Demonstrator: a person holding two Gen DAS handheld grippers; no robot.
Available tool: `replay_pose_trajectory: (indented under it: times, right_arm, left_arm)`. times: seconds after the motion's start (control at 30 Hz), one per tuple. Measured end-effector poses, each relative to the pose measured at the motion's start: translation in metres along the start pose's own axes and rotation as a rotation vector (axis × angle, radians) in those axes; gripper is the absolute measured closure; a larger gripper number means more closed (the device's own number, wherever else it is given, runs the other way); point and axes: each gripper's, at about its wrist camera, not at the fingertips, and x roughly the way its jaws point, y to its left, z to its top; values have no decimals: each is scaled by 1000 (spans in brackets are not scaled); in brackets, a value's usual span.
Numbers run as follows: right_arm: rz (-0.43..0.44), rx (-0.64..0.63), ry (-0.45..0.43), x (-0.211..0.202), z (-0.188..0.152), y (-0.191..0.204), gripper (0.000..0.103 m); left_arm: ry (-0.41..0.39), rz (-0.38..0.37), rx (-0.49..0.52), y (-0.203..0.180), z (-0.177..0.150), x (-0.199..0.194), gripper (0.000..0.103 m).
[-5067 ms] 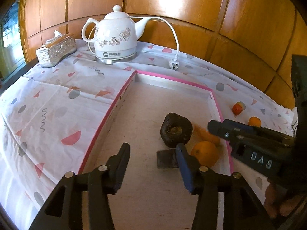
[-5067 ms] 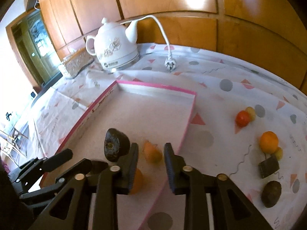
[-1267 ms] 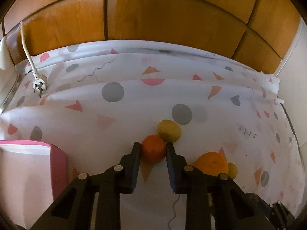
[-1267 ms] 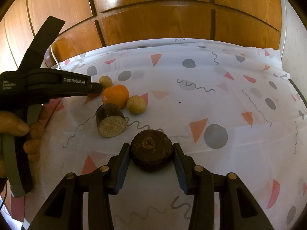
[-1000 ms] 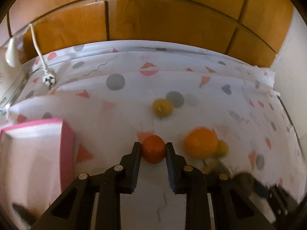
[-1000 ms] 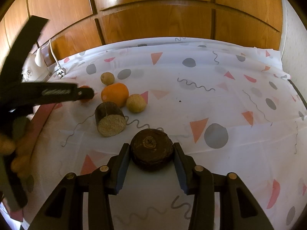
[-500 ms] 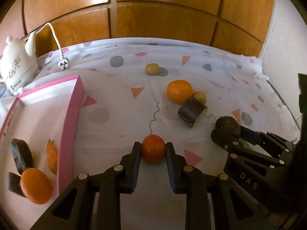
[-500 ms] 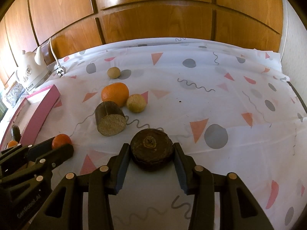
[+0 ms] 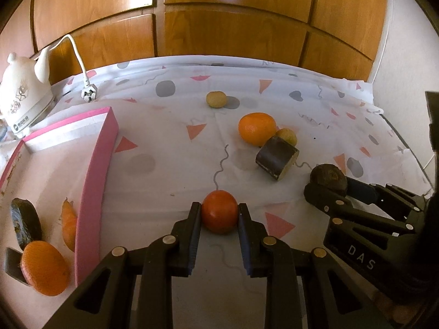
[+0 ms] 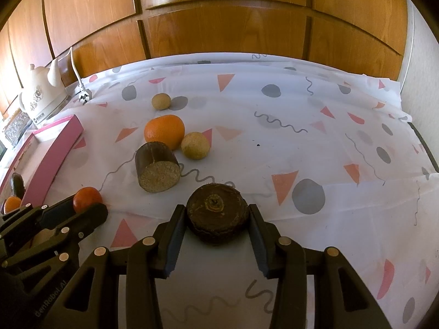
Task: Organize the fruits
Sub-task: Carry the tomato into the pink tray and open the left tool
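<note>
At the near edge of the bench, the left gripper point(image 9: 219, 216) has its jaws clamped on a small, smooth red-orange fruit point(image 9: 219, 215), close to the pink box's right wall. Beside it the right gripper point(image 10: 218, 220) has its jaws closed on a round, dark brown fruit point(image 10: 217, 212) with a rough, wrinkled skin and a stem scar on top. The shallow pink-walled box point(image 9: 94, 181) at the near left corner holds an orange point(image 9: 44, 267), a slim carrot-like piece point(image 9: 68, 223) and dark pieces. Mid-bench, a dark cylinder with a grainy tan cut face point(image 10: 156, 170) lies touching a dimpled orange point(image 10: 164, 131); a matte tan ball point(image 10: 195, 145) sits just beside them. A smaller tan ball point(image 10: 161, 101) lies farther back. A thin white cloth point(image 10: 274, 142) printed with triangles, dots and squiggles covers the bench. At the far left corner stand a white ceramic kettle point(image 9: 23, 93) and its loose plug point(image 9: 89, 93). Glossy wooden panels point(image 10: 219, 22) back the bench.
</note>
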Motion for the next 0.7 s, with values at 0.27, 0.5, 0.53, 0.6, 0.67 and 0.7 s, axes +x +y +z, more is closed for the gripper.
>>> replay_pose_trajectory:
  times: [0.27, 0.5, 0.53, 0.6, 0.67, 0.7]
  right_arm:
    - [0, 0, -5, 0, 0, -1, 57]
    - [1, 1, -6, 0, 0, -1, 57]
    - [1, 1, -7, 0, 0, -1, 57]
    - [2, 2, -8, 0, 0, -1, 57]
    - [5, 4, -8, 1, 0, -1, 57]
    - [7, 5, -9, 1, 0, -2, 57]
  left_arm:
    - [-6, -5, -5, 2, 0, 0, 76]
    - [-5, 12, 11, 1, 0, 0, 77]
    - [-5, 13, 12, 0, 0, 0, 77]
    - [-3, 15, 13, 0, 0, 0, 77]
    - [3, 19, 16, -2, 0, 0, 77]
    - [7, 20, 21, -3, 0, 0, 77]
